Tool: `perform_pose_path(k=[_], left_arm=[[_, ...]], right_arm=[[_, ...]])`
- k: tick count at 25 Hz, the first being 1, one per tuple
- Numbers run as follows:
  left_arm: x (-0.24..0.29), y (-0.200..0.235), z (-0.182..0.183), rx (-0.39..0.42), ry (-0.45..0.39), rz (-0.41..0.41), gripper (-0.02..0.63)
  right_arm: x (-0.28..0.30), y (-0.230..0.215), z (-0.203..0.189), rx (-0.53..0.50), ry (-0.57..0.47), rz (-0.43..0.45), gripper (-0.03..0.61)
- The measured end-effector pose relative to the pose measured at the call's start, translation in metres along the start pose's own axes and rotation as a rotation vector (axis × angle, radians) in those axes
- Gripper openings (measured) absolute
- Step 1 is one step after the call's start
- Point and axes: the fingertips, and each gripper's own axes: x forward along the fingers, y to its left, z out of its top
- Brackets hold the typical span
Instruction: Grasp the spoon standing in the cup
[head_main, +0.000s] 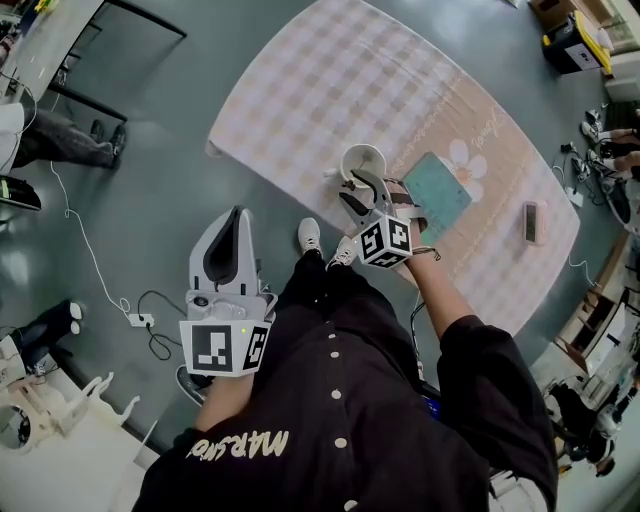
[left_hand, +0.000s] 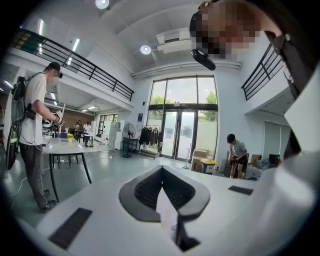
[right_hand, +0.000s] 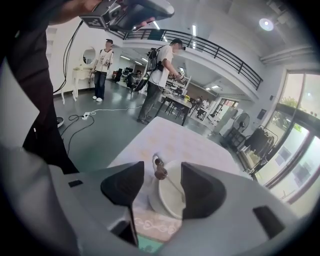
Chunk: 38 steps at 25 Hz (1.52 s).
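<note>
A white cup stands on the pink checked cloth near the table's front edge. In the right gripper view the cup lies just beyond the jaws, and the spoon rises from it with its brown knobbed handle end between the two pads, touching neither. My right gripper is open around that handle; in the head view the right gripper sits right at the cup's near side. My left gripper hangs over the floor, away from the table, and in its own view the left gripper is shut on nothing.
A teal book lies on the cloth right of the cup, and a small dark flat object sits further right. Cables and a power strip trail on the grey floor. People stand by a table across the room.
</note>
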Motion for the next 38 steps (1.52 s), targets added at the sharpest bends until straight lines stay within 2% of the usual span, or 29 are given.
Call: perform_pose_path(k=[8, 15, 23, 38], left_arm=[[-0.005, 0.006, -0.005, -0.005, 0.009, 0.021, 0.011], [-0.006, 0.005, -0.005, -0.008, 0.013, 0.016, 0.011], [-0.006, 0.000, -0.004, -0.006, 0.010, 0.003, 0.011], [-0.006, -0.006, 0.013, 0.009, -0.031, -0.021, 0.011]], right_arm=[[0.006, 0.002, 0.000, -0.042, 0.010, -0.012, 0.179], [0.002, 0.001, 0.001, -0.040, -0.001, -0.037, 0.072], [-0.003, -0.003, 0.006, -0.045, -0.017, -0.057, 0.063], [-0.023, -0.041, 0.012, 0.046, -0.058, -0.169, 0.046]])
